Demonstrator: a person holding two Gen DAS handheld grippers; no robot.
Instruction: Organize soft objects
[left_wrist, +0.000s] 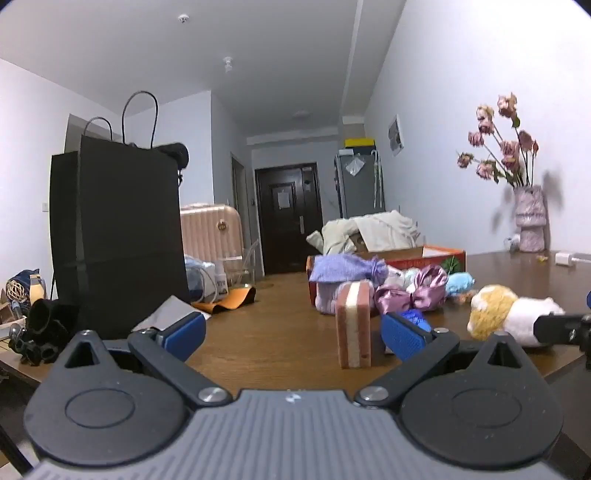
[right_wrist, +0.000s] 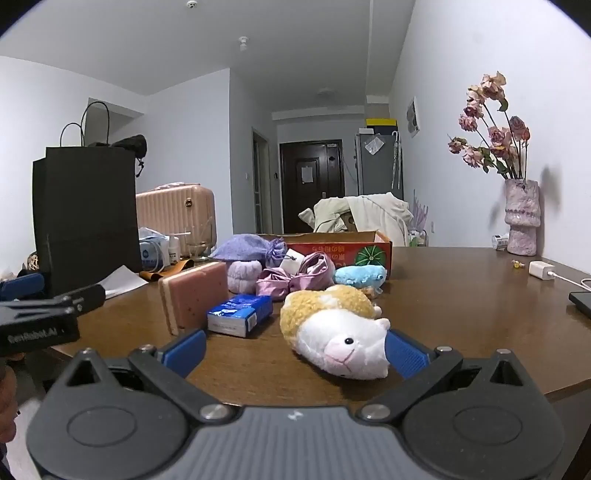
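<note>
Brown wooden table (right_wrist: 461, 295) in a white-walled room, dark door at the far end. Right gripper (right_wrist: 295, 350) stood with jaws spread wide, nothing held — the plush hamster (right_wrist: 332, 332) lay on its side just ahead, its face near the right pad. Left gripper (left_wrist: 295, 336) likewise spread and empty, facing the sponge block (left_wrist: 353, 325). Beyond: tissue pack (right_wrist: 239, 314), satin pouch (right_wrist: 295, 277), red box (right_wrist: 354, 251). Judged the hamster light, squashy, not fragile — best pinched across the body.
</note>
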